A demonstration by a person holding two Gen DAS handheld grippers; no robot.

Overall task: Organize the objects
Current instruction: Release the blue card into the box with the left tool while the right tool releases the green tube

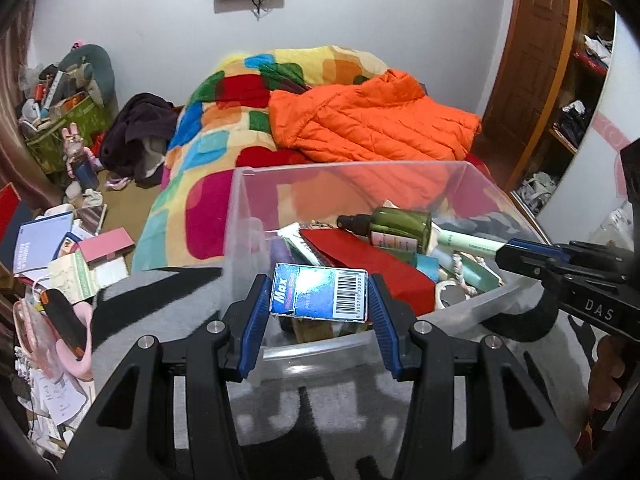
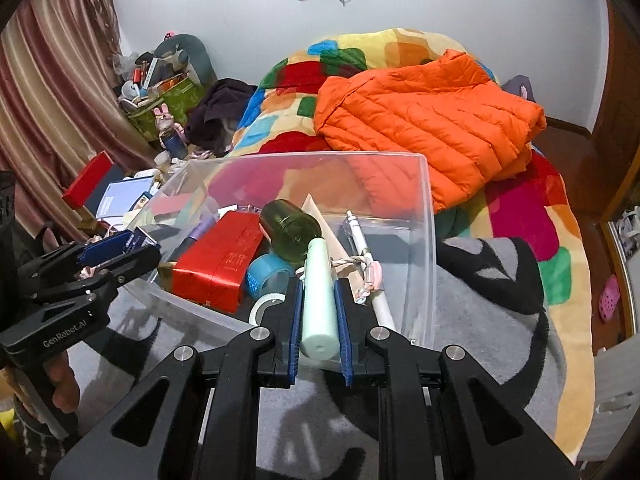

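Observation:
A clear plastic bin (image 1: 244, 196) (image 2: 424, 208) rests on a grey and black blanket on the bed. My left gripper (image 1: 318, 298) is shut on a small blue box (image 1: 320, 294) with a barcode, held just above the bin's near edge. My right gripper (image 2: 318, 312) is shut on a pale green tube (image 2: 318, 292), which juts over the bin; it also shows at the right of the left wrist view, where the tube (image 1: 468, 240) points left. Inside the bin lie a red box (image 2: 220, 264) (image 1: 368, 260), a green bottle (image 2: 292, 230) (image 1: 400, 224), a blue tape roll (image 2: 268, 274) and a white pen (image 2: 360, 236).
An orange puffer jacket (image 1: 372, 120) (image 2: 428, 120) lies on a multicoloured blanket (image 1: 200, 152) behind the bin. Boxes, papers and a pink case (image 1: 76, 256) clutter the left floor. A green bag (image 2: 176, 96) stuffed with items stands by the curtain (image 2: 52, 92). A wooden wardrobe (image 1: 560, 60) stands at right.

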